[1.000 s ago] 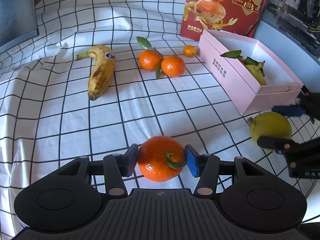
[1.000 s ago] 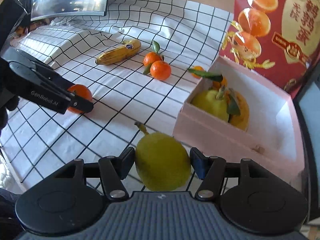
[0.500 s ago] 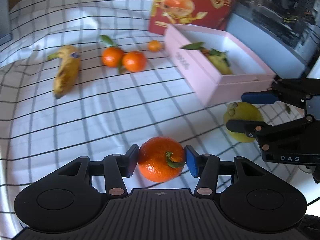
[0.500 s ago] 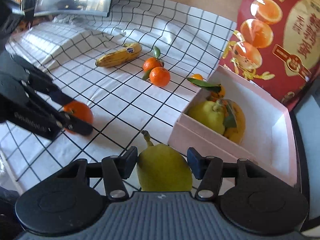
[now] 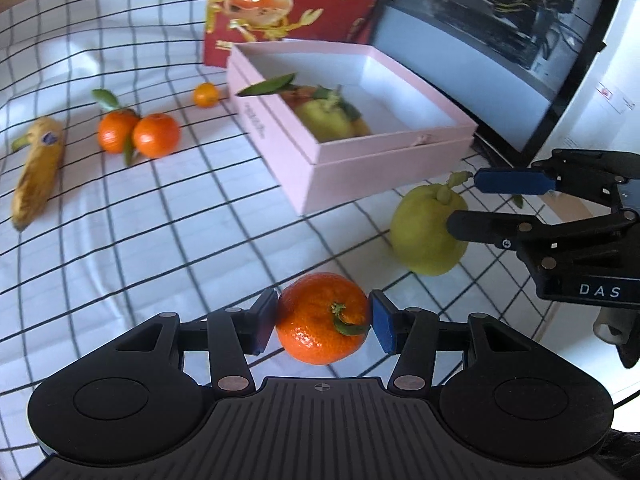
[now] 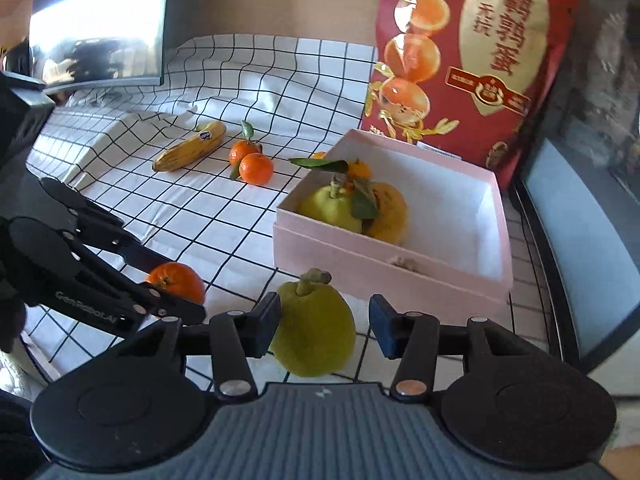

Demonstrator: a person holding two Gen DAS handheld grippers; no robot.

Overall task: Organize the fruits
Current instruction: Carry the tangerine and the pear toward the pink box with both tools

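My left gripper (image 5: 324,322) is shut on an orange mandarin (image 5: 316,316) with a green stem, both pads pressing its sides just above the checked cloth. A yellow-green pear (image 6: 312,328) stands between the jaws of my right gripper (image 6: 324,326), which are closing. Its left pad touches the pear and a narrow gap shows at the right pad. The open pink box (image 5: 360,168) lies just beyond both grippers and holds another pear (image 6: 332,208), an orange fruit and leaves. In the left wrist view the right gripper (image 5: 464,202) straddles the pear (image 5: 424,236) from the right.
A banana (image 5: 36,172), two leafy mandarins (image 5: 138,134) and a small orange fruit (image 5: 206,95) lie on the cloth left of the box. A red printed bag (image 5: 288,4) stands behind the box. A dark screen (image 5: 480,40) lines the right side, another (image 6: 96,20) the far left.
My left gripper carried the mandarin rightward, nearer the pear and the box. The right jaws narrowed around the pear, and that gripper drew back a little.
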